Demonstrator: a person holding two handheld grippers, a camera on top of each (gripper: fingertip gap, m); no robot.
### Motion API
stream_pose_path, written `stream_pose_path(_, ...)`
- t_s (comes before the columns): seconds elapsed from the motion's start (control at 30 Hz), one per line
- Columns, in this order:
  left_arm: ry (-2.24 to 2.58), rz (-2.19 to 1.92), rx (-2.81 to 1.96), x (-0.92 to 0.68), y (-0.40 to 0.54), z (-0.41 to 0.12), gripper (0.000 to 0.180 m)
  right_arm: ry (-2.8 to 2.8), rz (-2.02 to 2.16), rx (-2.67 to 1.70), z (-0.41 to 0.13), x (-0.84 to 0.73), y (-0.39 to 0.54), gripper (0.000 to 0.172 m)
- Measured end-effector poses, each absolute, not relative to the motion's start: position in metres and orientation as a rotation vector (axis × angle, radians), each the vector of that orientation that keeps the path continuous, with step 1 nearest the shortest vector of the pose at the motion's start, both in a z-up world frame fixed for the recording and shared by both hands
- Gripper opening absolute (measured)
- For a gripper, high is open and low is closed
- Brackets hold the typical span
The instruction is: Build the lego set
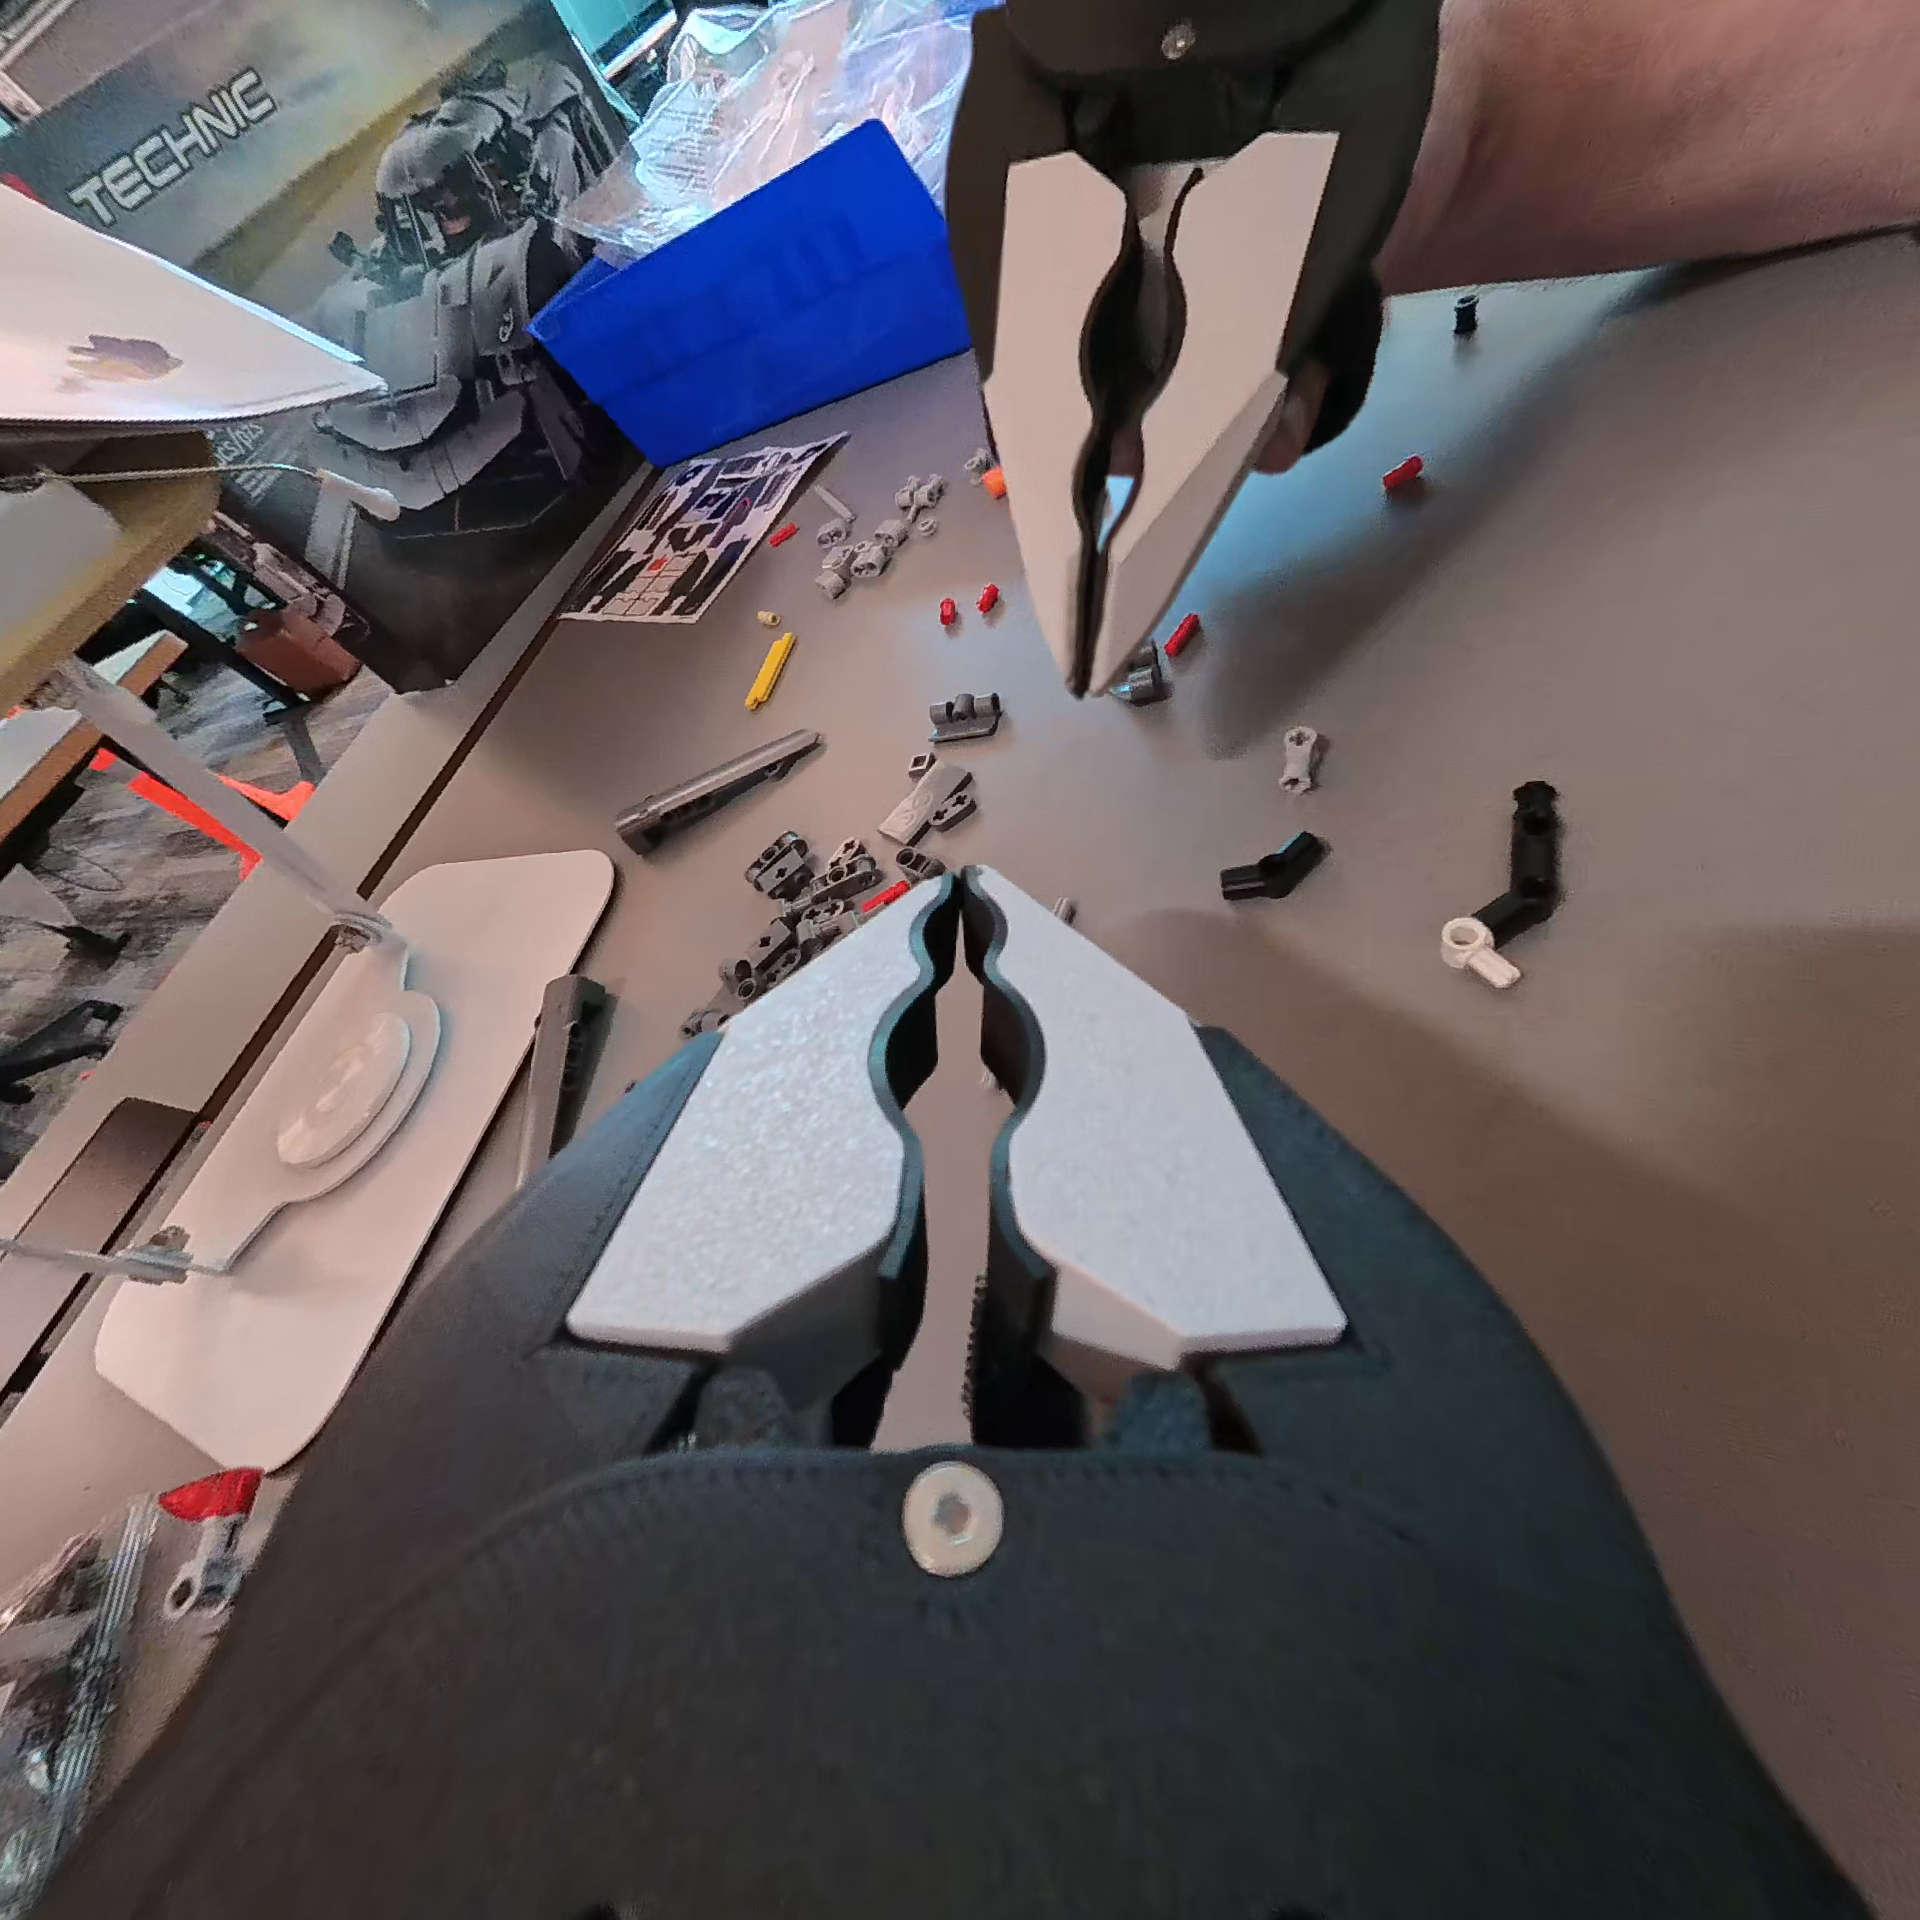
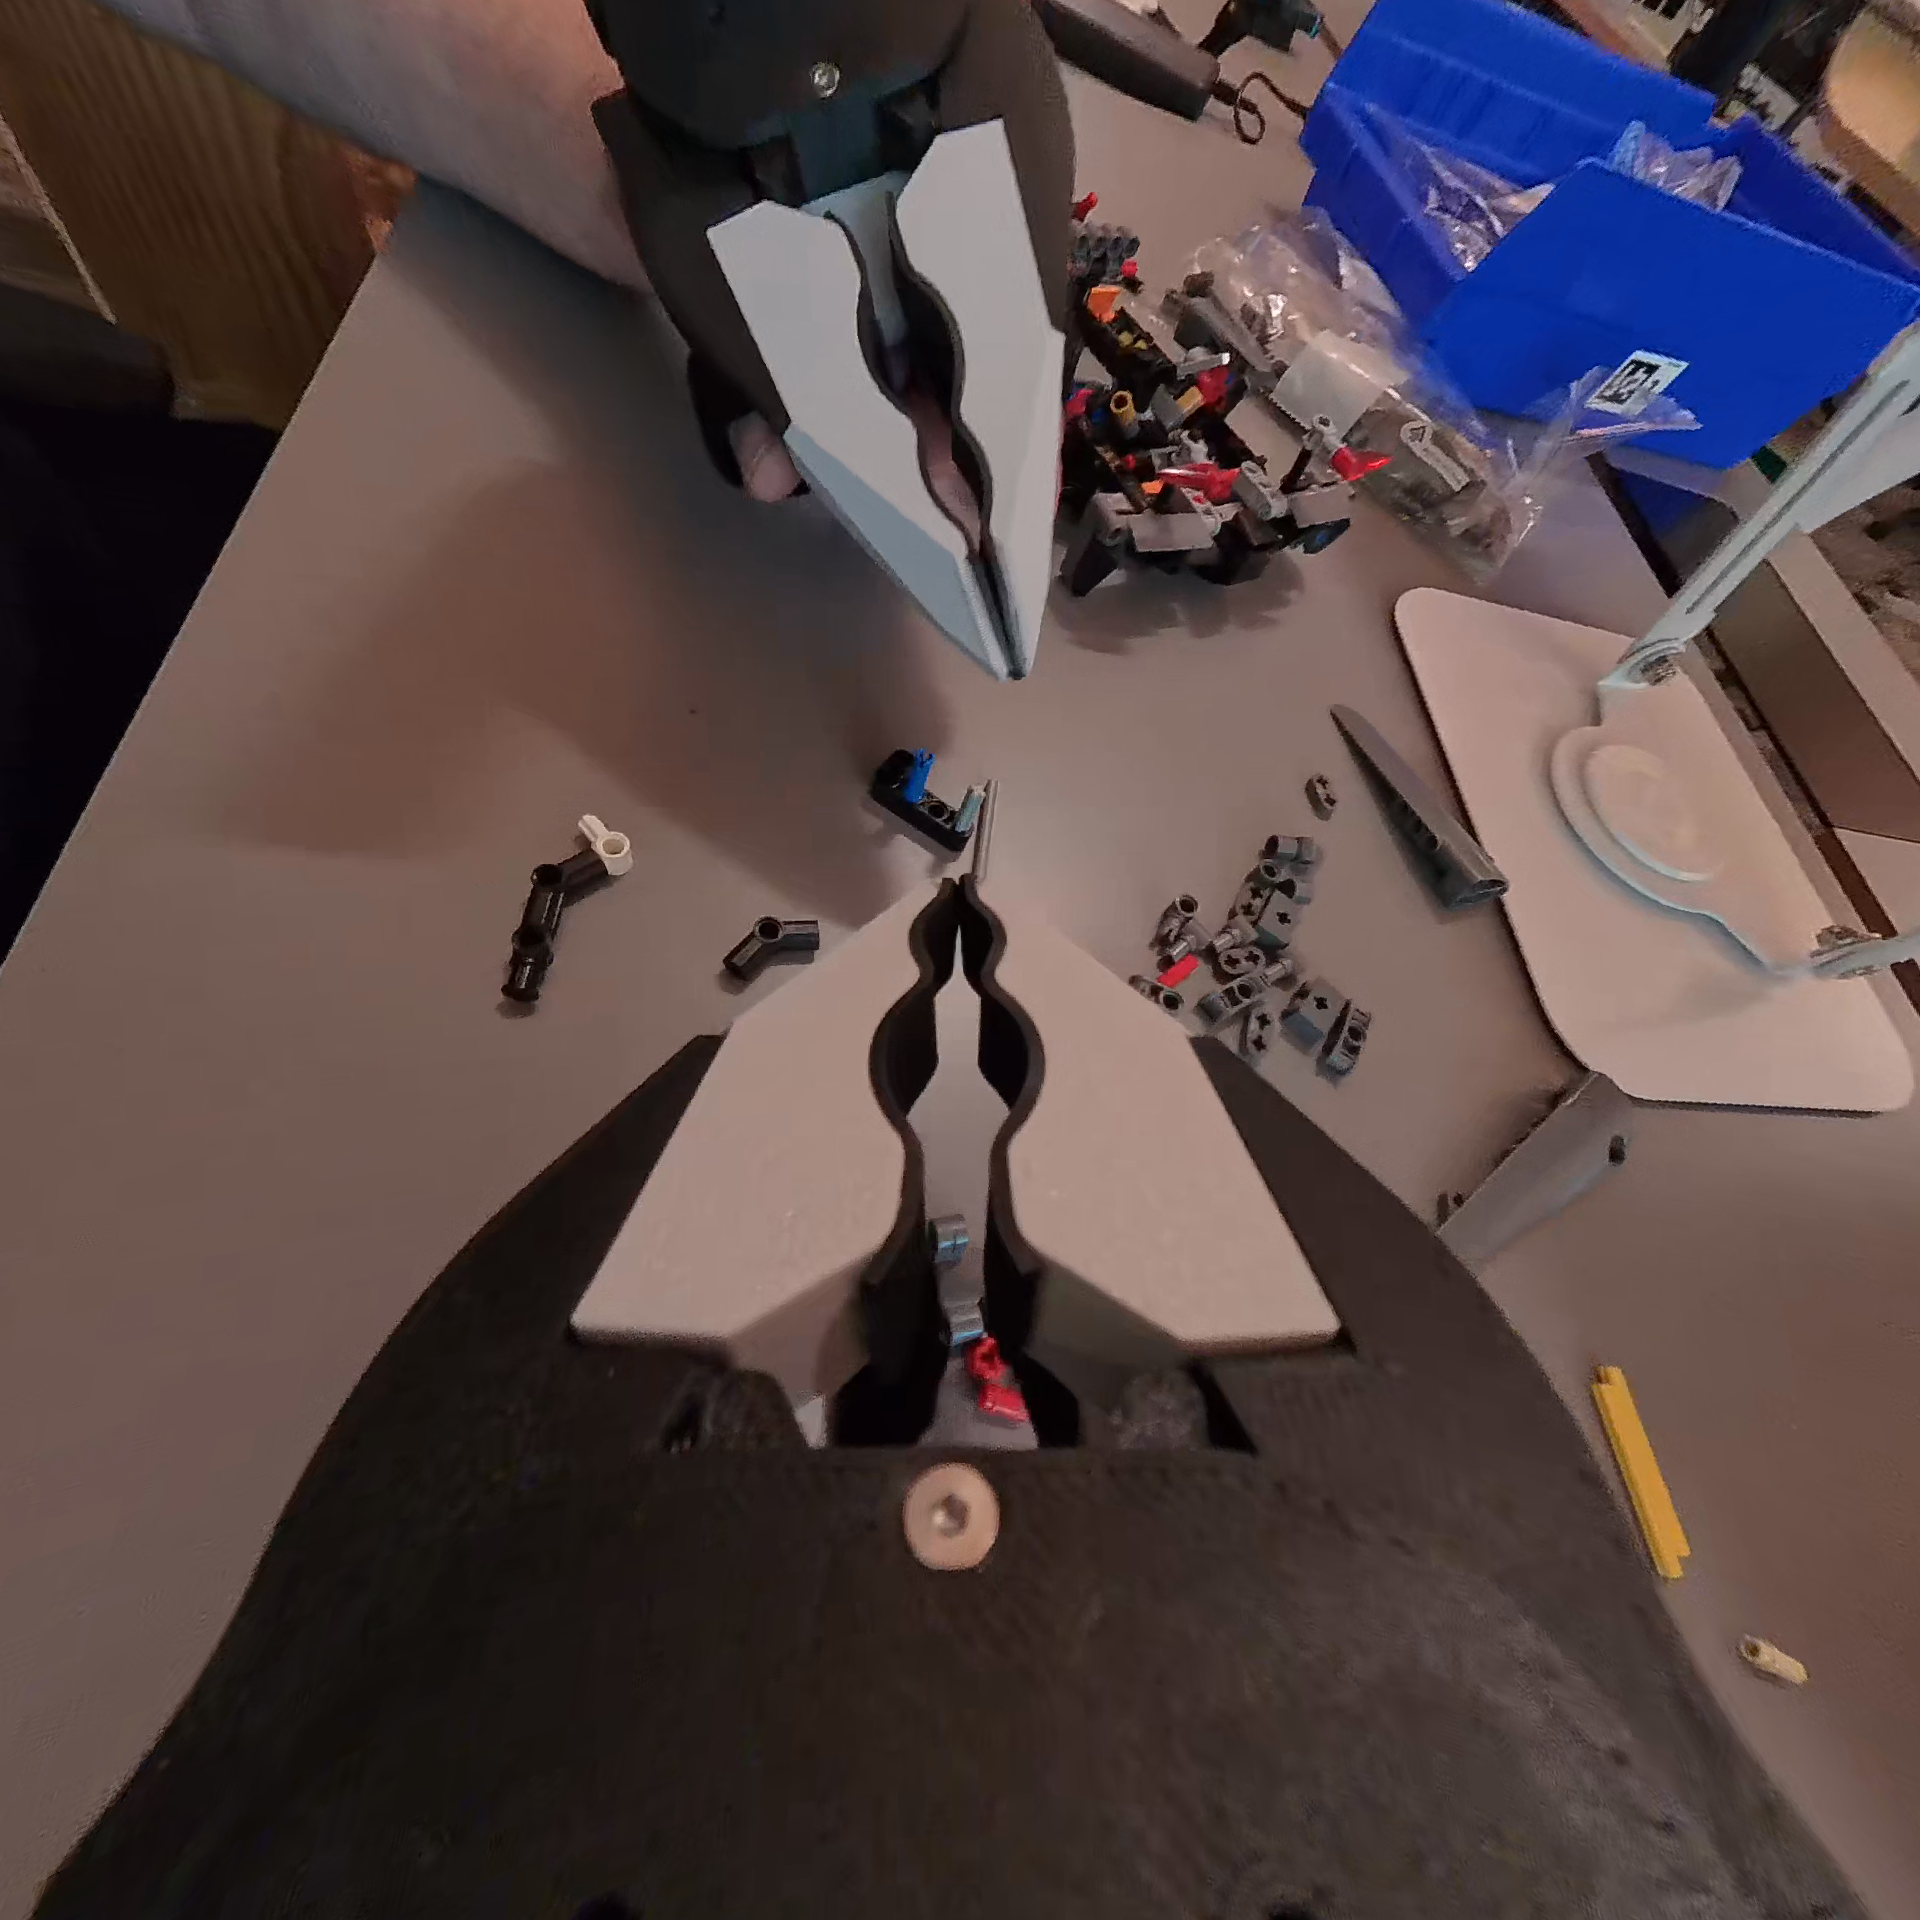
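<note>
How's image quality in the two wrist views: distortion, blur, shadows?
Left wrist view: strong wide-angle bending at the edges; the other gripper looks motion-smeared near its closed tips; a broad soft shadow covers the grey tabletop at right. Right wrist view: the same warping; dimmer, warmer light; soft shadows at left; the grey connector pile stays sharp, while the blue plastic bin stretches at the corner.

two tongs [image 1: 958, 883], two blue bins [image 2: 1621, 249]
</note>
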State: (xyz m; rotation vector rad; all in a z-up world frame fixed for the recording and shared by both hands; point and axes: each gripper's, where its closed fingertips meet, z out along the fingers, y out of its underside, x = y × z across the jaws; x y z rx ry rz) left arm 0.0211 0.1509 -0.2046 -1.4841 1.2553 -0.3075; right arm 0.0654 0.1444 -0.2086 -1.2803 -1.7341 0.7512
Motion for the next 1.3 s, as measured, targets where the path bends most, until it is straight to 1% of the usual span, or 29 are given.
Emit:
stream_pose_path(0.33, 1.266, -0.285, -1.487, 0.020, 0.152, -0.209, 0.000, -1.766, 0.766, -1.257, -0.207, 0.065, 0.136, 0.000)
stream_pose_path(0.47, 1.253, -0.271, -1.486, 0.018, 0.154, -0.206, 0.000, -1.761, 0.757, -1.330, -0.213, 0.067, 0.142, 0.012)
stream_pose_path(0.6, 1.246, -0.252, -1.490, 0.018, 0.157, -0.207, 0.000, -1.775, 0.754, -1.371, -0.218, 0.068, 0.142, 0.017)
stream_pose_path(0.67, 1.240, -0.246, -1.492, 0.017, 0.158, -0.206, 0.000, -1.794, 0.764, -1.368, -0.219, 0.068, 0.138, 0.015)
stream_pose_path(0.7, 1.237, -0.246, -1.491, 0.016, 0.158, -0.205, 0.000, -1.810, 0.766, -1.365, -0.219, 0.068, 0.135, 0.007)
stream_pose_path(0.73, 1.234, -0.244, -1.492, 0.015, 0.158, -0.205, 0.000, -1.837, 0.775, -1.359, -0.220, 0.067, 0.129, 0.004)
stream_pose_path(0.87, 1.244, -0.248, -1.501, 0.016, 0.158, -0.208, 0.000, -1.937, 0.777, -1.368, -0.231, 0.066, 0.113, 0.009)
stream_pose_path(1.07, 1.249, -0.244, -1.499, 0.018, 0.159, -0.209, 0.000, -2.027, 0.713, -1.431, -0.250, 0.065, 0.106, 0.011)
stream_pose_path(1.17, 1.257, -0.240, -1.491, 0.020, 0.159, -0.209, 0.000, -2.059, 0.647, -1.474, -0.262, 0.065, 0.109, 0.010)
stream_pose_path(1.27, 1.283, -0.227, -1.476, 0.023, 0.156, -0.210, 0.000, -2.069, 0.633, -1.462, -0.264, 0.063, 0.107, 0.000)
stream_pose_path(1.3, 1.291, -0.218, -1.466, 0.023, 0.156, -0.209, 0.000, -2.072, 0.628, -1.455, -0.264, 0.062, 0.106, 0.000)
